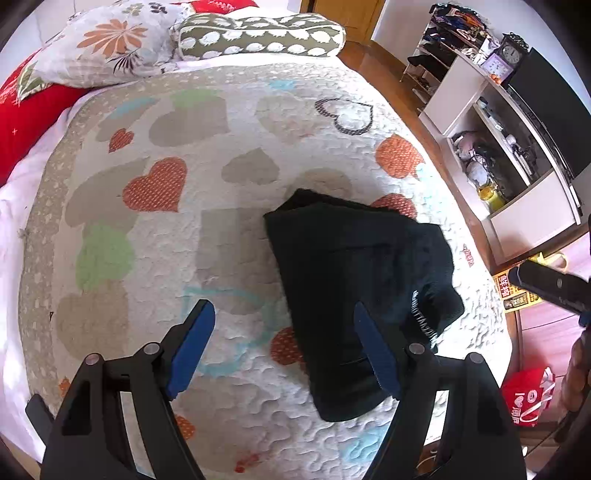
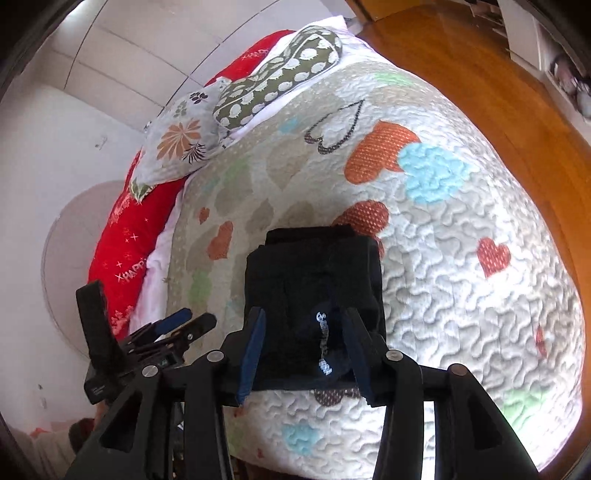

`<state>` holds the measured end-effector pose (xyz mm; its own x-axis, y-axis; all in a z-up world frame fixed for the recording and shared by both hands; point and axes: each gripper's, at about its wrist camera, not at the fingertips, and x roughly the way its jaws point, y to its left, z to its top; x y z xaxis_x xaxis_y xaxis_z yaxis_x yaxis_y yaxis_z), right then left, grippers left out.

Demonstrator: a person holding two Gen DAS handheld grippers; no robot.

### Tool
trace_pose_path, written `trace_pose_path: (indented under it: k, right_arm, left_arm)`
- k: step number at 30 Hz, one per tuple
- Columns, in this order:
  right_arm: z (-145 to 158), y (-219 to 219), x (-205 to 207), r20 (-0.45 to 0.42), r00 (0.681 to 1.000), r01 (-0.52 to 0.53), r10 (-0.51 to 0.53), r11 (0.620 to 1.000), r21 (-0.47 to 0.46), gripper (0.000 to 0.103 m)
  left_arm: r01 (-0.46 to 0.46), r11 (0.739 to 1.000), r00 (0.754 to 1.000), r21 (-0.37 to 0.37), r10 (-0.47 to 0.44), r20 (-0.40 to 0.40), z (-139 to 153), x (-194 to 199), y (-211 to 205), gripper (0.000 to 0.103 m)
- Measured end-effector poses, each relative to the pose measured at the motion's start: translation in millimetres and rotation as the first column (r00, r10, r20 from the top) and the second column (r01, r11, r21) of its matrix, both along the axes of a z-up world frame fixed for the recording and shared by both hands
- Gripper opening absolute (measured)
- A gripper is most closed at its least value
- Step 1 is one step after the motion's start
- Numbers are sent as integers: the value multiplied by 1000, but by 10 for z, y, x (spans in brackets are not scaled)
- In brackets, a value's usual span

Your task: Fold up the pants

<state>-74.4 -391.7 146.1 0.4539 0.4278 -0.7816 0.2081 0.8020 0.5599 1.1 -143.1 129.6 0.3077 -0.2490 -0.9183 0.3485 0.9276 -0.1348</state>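
Black fabric pants (image 1: 347, 291), folded into a compact bundle on the heart-patterned quilted bedspread (image 1: 155, 236), lying between wide-spread fingers of the right gripper (image 2: 301, 354), left gripper (image 1: 286, 350) likewise spread and empty beside the bundle; best pressed flat, edges squared.

Bare quilt (image 1: 229, 122) lies around the folded pants (image 1: 351, 280); pillows (image 1: 258, 35) far off

Your left gripper (image 1: 284, 347) hangs with its blue-padded jaws spread wide; your right gripper (image 2: 304, 354) is likewise spread apart, holding nothing.
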Motion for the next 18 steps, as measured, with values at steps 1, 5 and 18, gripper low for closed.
trace_pose_path:
  k: [1,5,18]
  right_arm:
    - [-1,-2,-6,2,1000,-5,5,1000,0,47]
    - [-15,-17,27,5,1000,-10,10,1000,1,49]
    - [200,-185,-30,85,987,-129,136,988,-82,56]
  left_arm:
    - [3,1000,1000,-1,-3,9,24,1,-29,78]
    - [9,1000,1000,9,-9,27,70,17,-133,78]
    - [-100,995,995,29,100,8,281,44,-447,79]
